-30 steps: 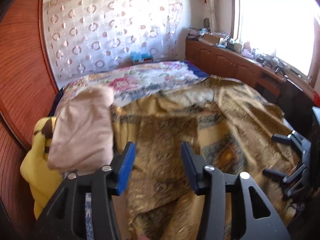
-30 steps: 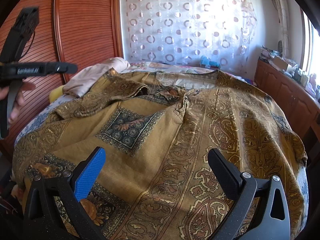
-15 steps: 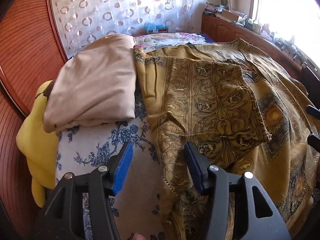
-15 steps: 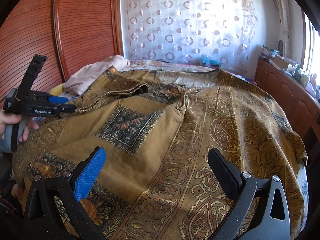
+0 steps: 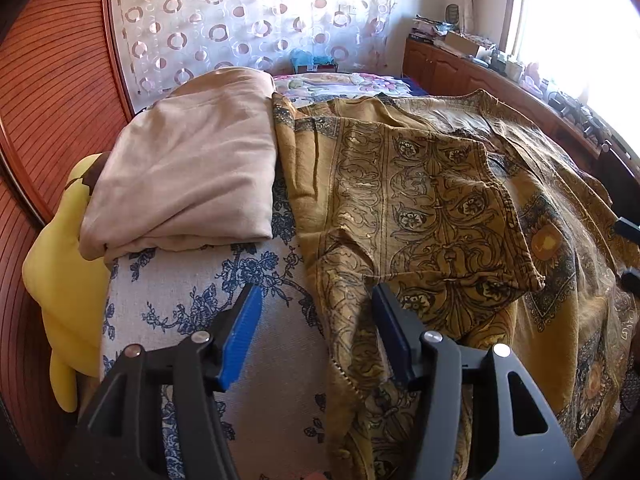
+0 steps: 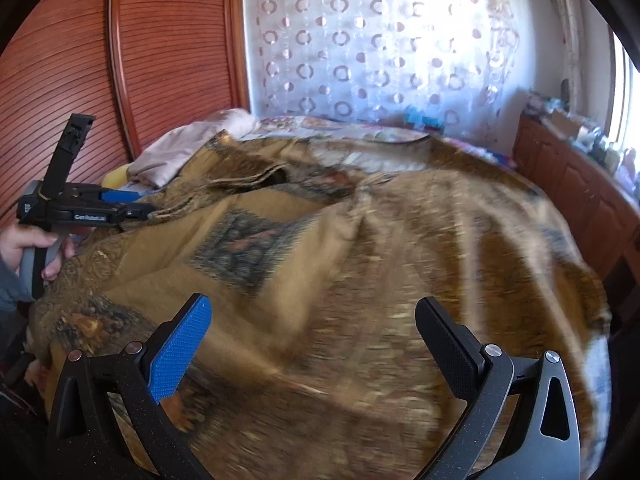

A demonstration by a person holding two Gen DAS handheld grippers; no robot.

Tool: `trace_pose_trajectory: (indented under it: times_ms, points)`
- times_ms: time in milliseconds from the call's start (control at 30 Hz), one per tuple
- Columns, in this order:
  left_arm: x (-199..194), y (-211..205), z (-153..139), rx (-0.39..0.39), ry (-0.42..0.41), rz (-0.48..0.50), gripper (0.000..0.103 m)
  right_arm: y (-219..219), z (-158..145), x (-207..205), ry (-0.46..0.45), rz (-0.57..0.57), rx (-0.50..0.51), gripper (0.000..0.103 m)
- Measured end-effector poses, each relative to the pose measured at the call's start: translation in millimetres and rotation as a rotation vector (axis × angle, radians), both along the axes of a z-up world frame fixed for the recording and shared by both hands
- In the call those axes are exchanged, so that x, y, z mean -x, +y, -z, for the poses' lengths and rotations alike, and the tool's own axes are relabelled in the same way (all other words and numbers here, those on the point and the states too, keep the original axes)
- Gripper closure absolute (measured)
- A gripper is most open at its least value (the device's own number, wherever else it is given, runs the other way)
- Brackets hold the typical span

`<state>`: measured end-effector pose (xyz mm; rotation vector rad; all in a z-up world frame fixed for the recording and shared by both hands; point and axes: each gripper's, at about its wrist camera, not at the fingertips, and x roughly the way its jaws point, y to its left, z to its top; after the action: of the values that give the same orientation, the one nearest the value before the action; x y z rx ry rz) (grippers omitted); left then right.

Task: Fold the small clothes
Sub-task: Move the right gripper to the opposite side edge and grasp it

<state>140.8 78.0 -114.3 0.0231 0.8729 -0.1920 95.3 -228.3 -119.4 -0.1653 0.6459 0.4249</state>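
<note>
Here my left gripper (image 5: 316, 316) points down at the near corner of the bed, its jaws opening, with the hanging edge of the mustard-gold patterned cotton garment (image 5: 432, 208) lying between the blue pads but not pinched by either one. The garment is spread wide over the bed, one printed panel folded back on itself just beyond my left fingertips, the rest draped toward the window side. To its left, touching its edge, sits a folded beige knit cloth (image 5: 192, 172), resting on the white bedsheet with blue flower print (image 5: 192, 300). A yellow plush pillow (image 5: 64, 280) is squeezed between that sheet and the reddish slatted wooden wardrobe door (image 5: 52, 80).

From my right gripper (image 6: 312, 340) the same garment fills the view, blurred, and its jaws stand wide apart above the cloth with nothing in them. My left hand (image 6: 28, 244) shows at that picture's left edge, wrapped around the grey handle of the other tool. Behind the bed hangs a white sheer curtain with pink circles (image 6: 380, 48), and a brown wooden cabinet (image 6: 576, 184) runs along the window wall.
</note>
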Motion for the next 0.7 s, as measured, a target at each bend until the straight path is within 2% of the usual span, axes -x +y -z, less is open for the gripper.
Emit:
trace_pose_trajectory:
  times_ms: [233, 300, 500, 700]
  points:
    - [-0.2, 0.2, -0.2, -0.003, 0.001, -0.001, 0.045, -85.3, -29.1, -7.9, -0.043, 0.164, 0.027, 0.0]
    - [-1.2, 1.4, -0.4, -0.006, 0.001, -0.002, 0.045, -108.8, -32.3, -13.1, -0.039, 0.207, 0.04, 0.004]
    - [-1.0, 0.6, -0.9, -0.008, 0.003, -0.004, 0.045, -187.2, -19.6, -39.8, 0.051, 0.336, 0.065, 0.017]
    - [-1.5, 0.8, -1.3, -0.013, 0.005, -0.005, 0.045, -228.8, -2.8, -50.3, 0.137, 0.385, 0.045, 0.025]
